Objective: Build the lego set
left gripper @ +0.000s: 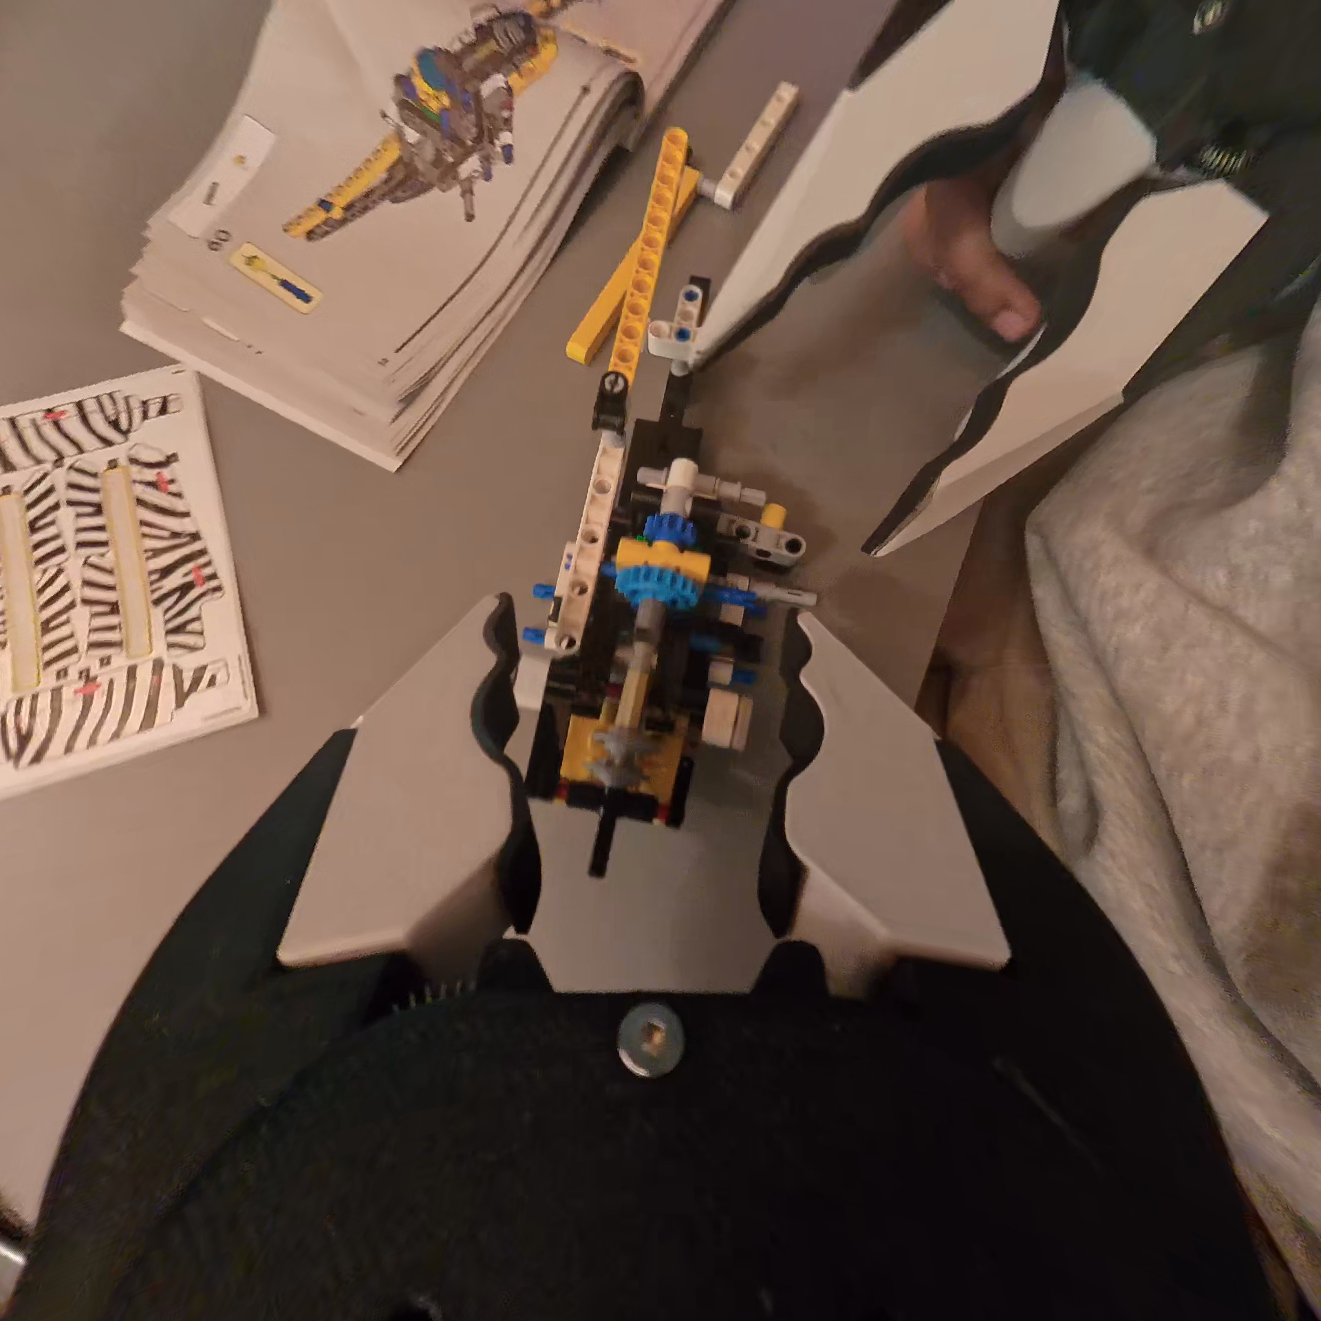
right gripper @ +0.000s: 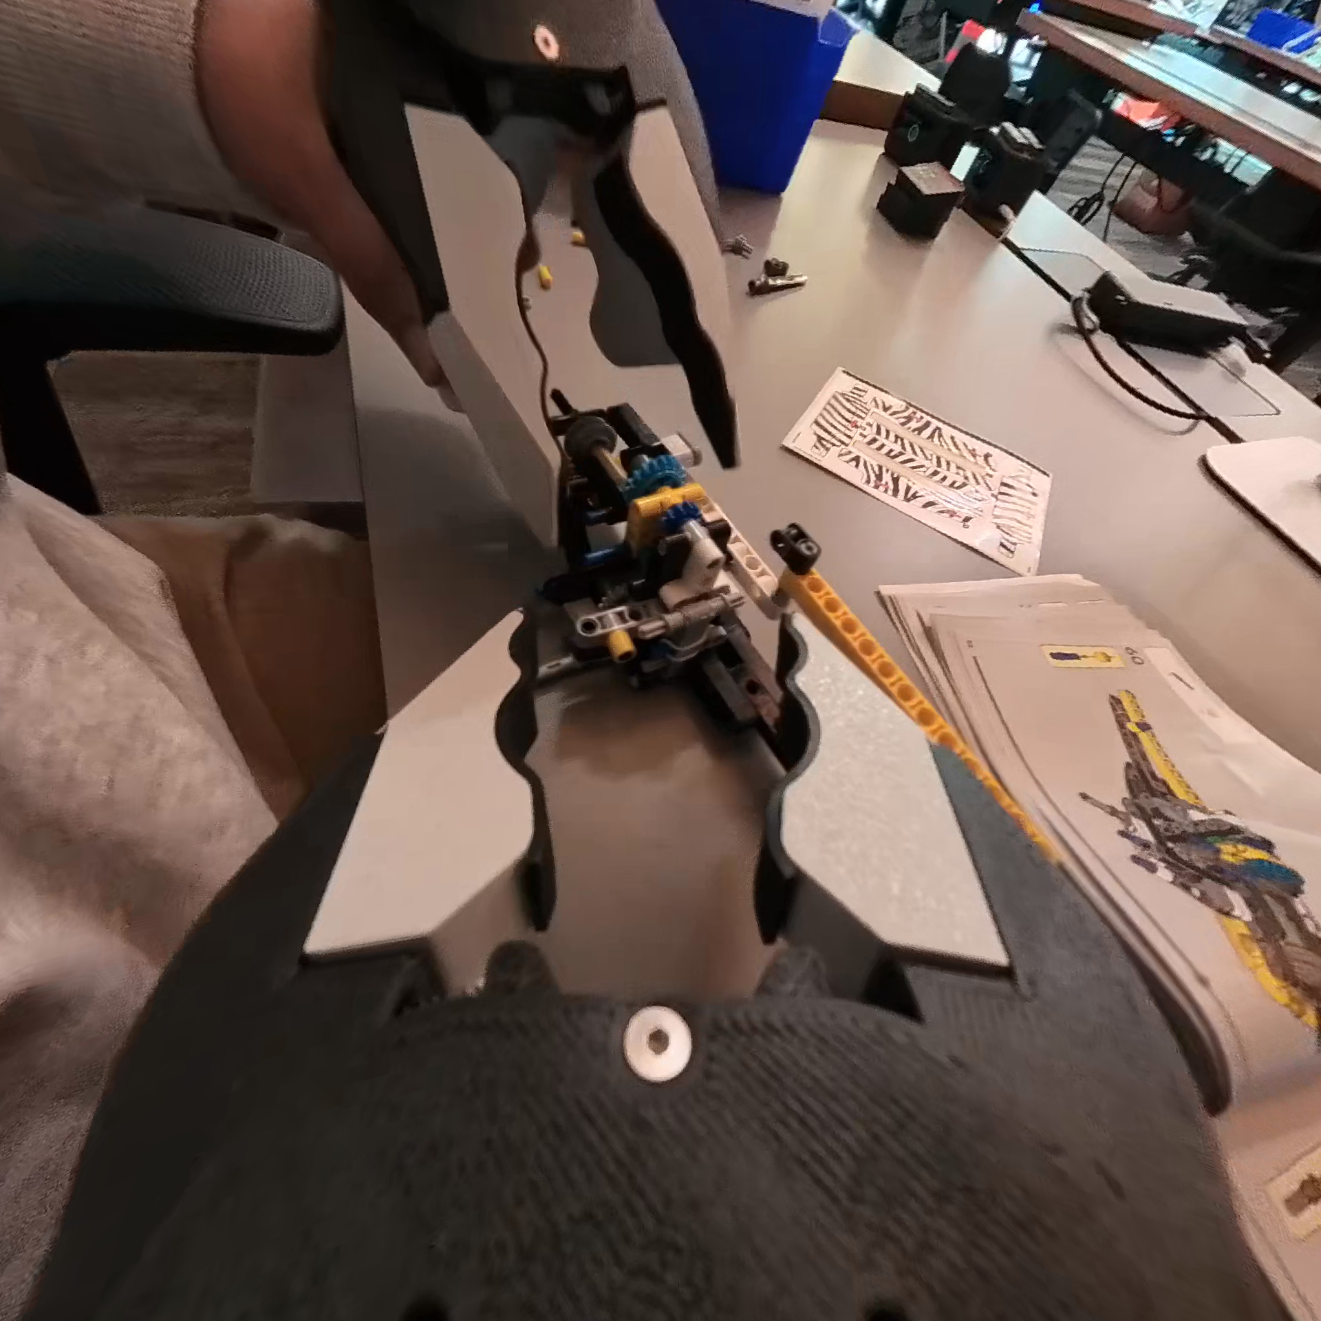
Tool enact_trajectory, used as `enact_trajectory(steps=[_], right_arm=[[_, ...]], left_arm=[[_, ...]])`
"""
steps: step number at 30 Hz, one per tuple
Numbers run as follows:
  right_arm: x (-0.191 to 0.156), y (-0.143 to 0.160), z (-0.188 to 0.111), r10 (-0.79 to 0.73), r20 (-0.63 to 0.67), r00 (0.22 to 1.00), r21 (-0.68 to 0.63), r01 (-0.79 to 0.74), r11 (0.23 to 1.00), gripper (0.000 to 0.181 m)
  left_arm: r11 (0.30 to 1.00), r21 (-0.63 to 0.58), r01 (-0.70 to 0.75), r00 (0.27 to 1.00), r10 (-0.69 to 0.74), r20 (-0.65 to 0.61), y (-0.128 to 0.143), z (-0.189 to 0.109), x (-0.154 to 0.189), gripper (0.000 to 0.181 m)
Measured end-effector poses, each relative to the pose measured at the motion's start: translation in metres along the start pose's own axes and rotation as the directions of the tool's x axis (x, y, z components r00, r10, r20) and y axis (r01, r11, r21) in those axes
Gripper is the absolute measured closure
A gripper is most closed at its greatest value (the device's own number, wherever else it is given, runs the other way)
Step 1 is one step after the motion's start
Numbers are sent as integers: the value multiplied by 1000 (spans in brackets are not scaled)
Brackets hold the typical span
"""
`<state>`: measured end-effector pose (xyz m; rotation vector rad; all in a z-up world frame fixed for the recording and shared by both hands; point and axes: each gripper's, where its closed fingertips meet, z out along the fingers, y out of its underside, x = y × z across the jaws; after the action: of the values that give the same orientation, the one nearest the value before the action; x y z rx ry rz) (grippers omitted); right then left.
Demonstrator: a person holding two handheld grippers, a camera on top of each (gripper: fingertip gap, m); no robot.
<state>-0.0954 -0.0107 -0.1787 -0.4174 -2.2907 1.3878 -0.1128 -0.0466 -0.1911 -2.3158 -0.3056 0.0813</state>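
A partly built lego assembly (left gripper: 643, 643) of black frame, blue gears, yellow and white parts lies on the grey table (left gripper: 357, 822). It also shows in the right wrist view (right gripper: 643, 572). My left gripper (left gripper: 654, 629) is open, and its fingers straddle the assembly's near end. My right gripper (right gripper: 654, 632) is open at the opposite end, with a black beam beside its right finger. Each gripper shows in the other's view, the right (left gripper: 786, 454) and the left (right gripper: 640, 443). A long yellow beam (left gripper: 647, 250) with a black connector reaches away from the assembly.
An open instruction booklet (left gripper: 357, 214) and a zebra-striped sticker sheet (left gripper: 107, 572) lie left of the assembly. A loose white beam (left gripper: 758, 143) and a flat yellow piece (left gripper: 607, 307) lie beyond it. The table edge and grey cloth (left gripper: 1179, 643) are on the right. A blue bin (right gripper: 750, 93) stands farther back.
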Motion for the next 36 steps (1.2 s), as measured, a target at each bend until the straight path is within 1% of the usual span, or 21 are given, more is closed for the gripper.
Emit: enact_trajectory(steps=[3,5,7,9,10,12,14,17,18,20,22,26,29,31,33,36], right_arm=[[-9,4,1,16,-37,999,-20,-17,1000,116],[-8,10,-1,-62,-115,991,-60,55,997,119],[-5,14,-2,-169,-191,967,-99,152,983,127],[-8,11,-1,-246,-227,942,-98,229,968,135],[-10,8,1,-267,-238,934,-88,253,963,136],[-12,0,4,-277,-268,923,-64,270,961,133],[-13,-4,4,-267,-284,921,-50,264,963,138],[-8,-7,2,-229,-311,922,-33,230,973,139],[-4,-8,0,-205,-326,923,-19,210,977,142],[2,-11,-4,-144,-341,929,17,159,987,150],[4,-11,-5,-106,-326,939,30,123,992,150],[-1,-8,7,-91,-298,950,-16,90,996,147],[1,-1,15,-104,-306,946,-84,82,993,142],[-2,6,21,-102,-270,957,-132,68,989,137],[-1,11,24,-87,-257,962,-163,46,986,140],[5,15,24,-39,-267,963,-177,-9,984,145]], left_arm=[[997,72,41,998,-44,43,5,-13,-1,107],[990,130,52,995,-62,77,8,-18,-4,107],[973,227,50,993,-74,96,4,-22,-5,108],[941,334,49,993,-81,85,-3,-28,-2,108],[928,371,38,994,-74,81,-6,-31,0,111],[929,370,18,995,-54,86,-5,-37,3,112],[915,404,-5,995,-35,94,-6,-43,6,115],[919,389,62,995,-85,42,-1,-37,6,115],[921,382,74,995,-96,40,0,-36,4,115],[927,367,73,995,-94,39,1,-32,4,115],[930,362,59,995,-84,53,1,-30,4,115],[930,366,47,994,-79,72,-5,-26,5,114],[944,330,27,991,-69,116,-2,-18,2,114],[952,305,33,989,-76,130,0,-12,-1,114],[959,275,61,984,-104,146,4,-8,-8,115],[956,262,132,976,-172,133,8,-6,-15,122]])
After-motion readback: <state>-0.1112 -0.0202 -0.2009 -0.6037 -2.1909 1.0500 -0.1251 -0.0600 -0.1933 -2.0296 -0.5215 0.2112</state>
